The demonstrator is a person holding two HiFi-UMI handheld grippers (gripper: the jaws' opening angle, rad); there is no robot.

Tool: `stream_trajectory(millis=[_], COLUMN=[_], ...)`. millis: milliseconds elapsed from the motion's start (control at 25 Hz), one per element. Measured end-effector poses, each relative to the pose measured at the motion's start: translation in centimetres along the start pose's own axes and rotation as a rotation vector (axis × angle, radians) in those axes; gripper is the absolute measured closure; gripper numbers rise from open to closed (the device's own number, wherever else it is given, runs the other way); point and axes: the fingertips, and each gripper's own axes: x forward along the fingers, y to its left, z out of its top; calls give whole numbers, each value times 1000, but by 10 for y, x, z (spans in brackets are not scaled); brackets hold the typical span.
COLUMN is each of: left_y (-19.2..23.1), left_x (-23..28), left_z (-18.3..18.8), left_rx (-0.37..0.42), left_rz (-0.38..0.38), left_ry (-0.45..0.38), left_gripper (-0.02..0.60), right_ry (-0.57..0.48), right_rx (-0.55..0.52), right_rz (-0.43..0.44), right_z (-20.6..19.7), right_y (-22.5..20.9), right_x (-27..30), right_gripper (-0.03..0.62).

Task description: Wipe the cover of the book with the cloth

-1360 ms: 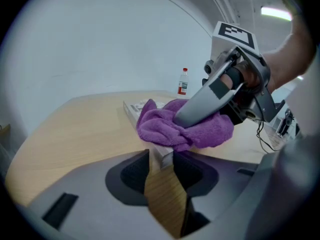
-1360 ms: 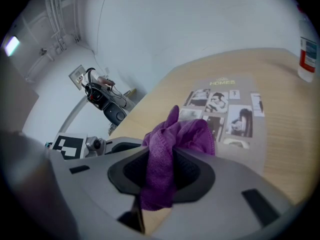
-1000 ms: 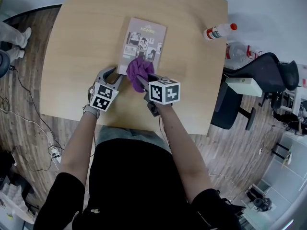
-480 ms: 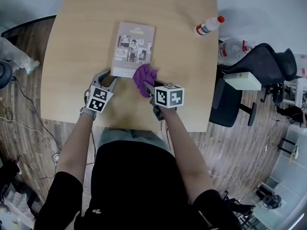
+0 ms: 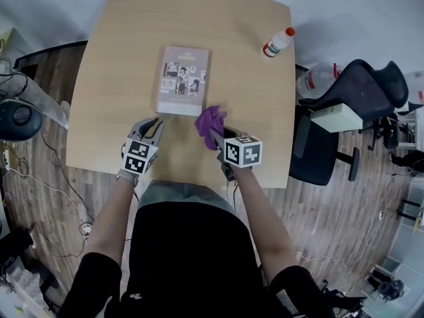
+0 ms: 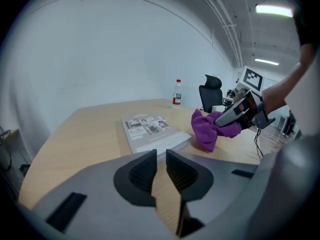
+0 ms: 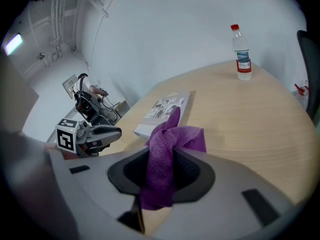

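1. The book [image 5: 182, 79] lies flat and closed on the wooden table [image 5: 112, 65], cover up, a little above the centre of the head view. Nothing rests on it and neither gripper touches it.
2. The right gripper [image 5: 214, 135] has its jaws clamped on the purple cloth [image 5: 210, 120]. The cloth bunches out of the front of the jaws and hangs below them. It sits just off the book's lower right corner, over bare table.
3. The left gripper [image 5: 151, 124] is below the book's lower left corner, near it but apart. Its jaws are closing with only a narrow gap left, and nothing is between them.
4. The cloth looks soft, light and limp. It will likely fold and drag rather than push, so the loose bunch in front of the jaws should be pressed flat on the cover.
5. The book looks thin and light, with a smooth, probably slippery cover. It may slide on the table under a wiping stroke. The near edge or a lower corner seems the best place to pin it down.
6. A plastic bottle [image 5: 277, 43] lies at the upper right of the table, well apart from the book.
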Motion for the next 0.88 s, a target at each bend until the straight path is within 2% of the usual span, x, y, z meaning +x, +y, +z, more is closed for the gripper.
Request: stream_trajectory(millis=[160, 400, 560, 760, 880], left_y=[-16, -34, -44, -49, -49], left_x=[-29, -72, -101, -136, -157], left_z=[38, 89, 121, 162, 179], left_rx=[-9, -36, -14, -34, -10], left_rz=[7, -6, -31, -38, -47], left_ry=[-79, -186, -249, -350, -398], left_gripper=[540, 551, 552, 554, 554], right_ry=[-66, -171, -243, -323, -378], right_rx=[-27, -88, -122, -208, -251], right_rz=[24, 54, 80, 100, 93], right_z=[11, 40, 59, 78, 89], right_y=[12, 34, 60, 99, 121], right_x=[-29, -72, -100, -133, -148], right_gripper=[482, 482, 482, 482, 480])
